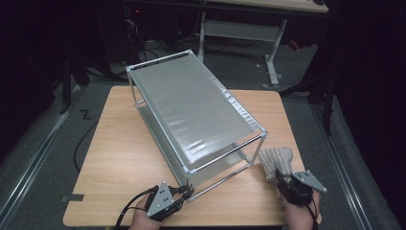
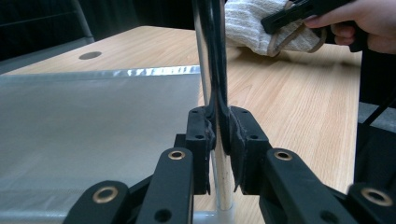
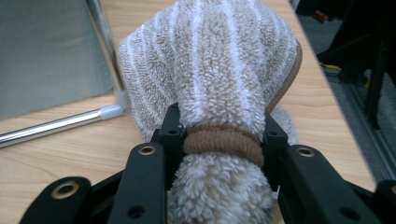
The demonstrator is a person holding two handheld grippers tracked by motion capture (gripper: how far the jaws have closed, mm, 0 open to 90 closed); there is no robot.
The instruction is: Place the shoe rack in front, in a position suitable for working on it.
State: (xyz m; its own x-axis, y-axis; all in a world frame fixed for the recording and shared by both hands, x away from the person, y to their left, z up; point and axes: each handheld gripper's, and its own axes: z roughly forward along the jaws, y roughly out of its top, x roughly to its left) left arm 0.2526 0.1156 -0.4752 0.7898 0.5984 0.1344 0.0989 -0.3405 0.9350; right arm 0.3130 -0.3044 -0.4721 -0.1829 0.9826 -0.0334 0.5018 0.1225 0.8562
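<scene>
While both of my grippers are occupied, the holdings run as follows, nearest first.

Item 1: left gripper (image 2: 218, 140), jaws drawn narrow and clamped on the near corner post (image 2: 211, 70) of the shelf rack (image 1: 191, 108). In the left gripper view the chrome upright passes straight between my pads, with a black strip running up it. Steadying the frame is this hand's job.

Item 2: right gripper (image 3: 223, 140), jaws part closed and pinching a rolled terry towel (image 3: 219, 70), beige with pale stripes, at the brown elastic band (image 3: 223, 143) that girds it. The bulk of the roll fans out just beyond my fingertips; its far end rests on the wooden table (image 1: 119, 158).

Item 3: left of the towel in the right gripper view, the rack's bottom rail (image 3: 51, 128) and plastic corner joint (image 3: 112, 112), close beside the cloth. From the high view, the towel (image 1: 276, 160) sits just off the rack's near right corner.

Item 4: beyond both sets of fingers, the rack's two grey fabric tiers, both bare.

Step in hand, as I judge it: towel gripped, rack held, placement not yet made. The next move calls for lifting the roll clear of the rail and carrying it in over a tier, while my left grip stays firm so the light frame does not skid.
</scene>
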